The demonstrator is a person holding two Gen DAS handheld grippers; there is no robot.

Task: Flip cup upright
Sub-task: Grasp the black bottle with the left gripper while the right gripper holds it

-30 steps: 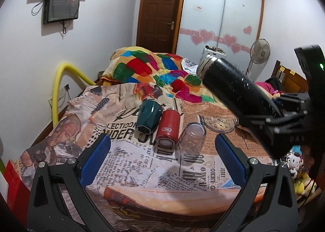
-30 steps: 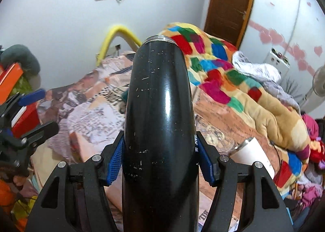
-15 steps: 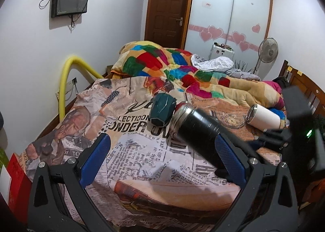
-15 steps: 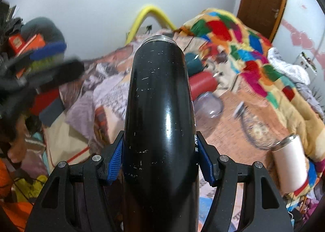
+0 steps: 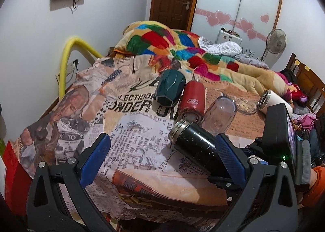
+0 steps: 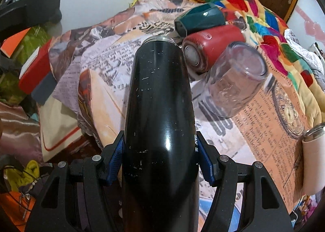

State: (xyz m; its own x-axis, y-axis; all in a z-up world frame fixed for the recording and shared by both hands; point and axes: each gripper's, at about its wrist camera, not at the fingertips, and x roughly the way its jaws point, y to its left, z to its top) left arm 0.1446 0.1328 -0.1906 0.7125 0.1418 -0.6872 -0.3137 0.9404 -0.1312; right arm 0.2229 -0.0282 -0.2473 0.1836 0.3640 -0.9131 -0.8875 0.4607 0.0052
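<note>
My right gripper [image 6: 160, 156] is shut on a black steel cup [image 6: 160, 110], whose silver rim points away from me and down toward the bed. In the left wrist view the black cup [image 5: 195, 144] lies tilted low over the newspaper-print sheet [image 5: 138, 136], its rim near a red cup [image 5: 192, 100]. My left gripper [image 5: 162, 150] is open and empty, its blue pads on either side of the sheet's front. A dark green cup [image 5: 169, 87], the red cup, a clear glass cup [image 5: 220, 114] and a white cup [image 5: 274, 102] lie on their sides.
A colourful quilt [image 5: 182, 49] is heaped at the back of the bed. A yellow tube [image 5: 67, 59] arches at the left wall. A wooden headboard [image 5: 304, 81] is at the right. Red and green boxes [image 6: 34, 59] lie beside the bed.
My right gripper has swung the black cup down from high at the right to low over the sheet, next to the red and glass cups. The left gripper stayed open.
</note>
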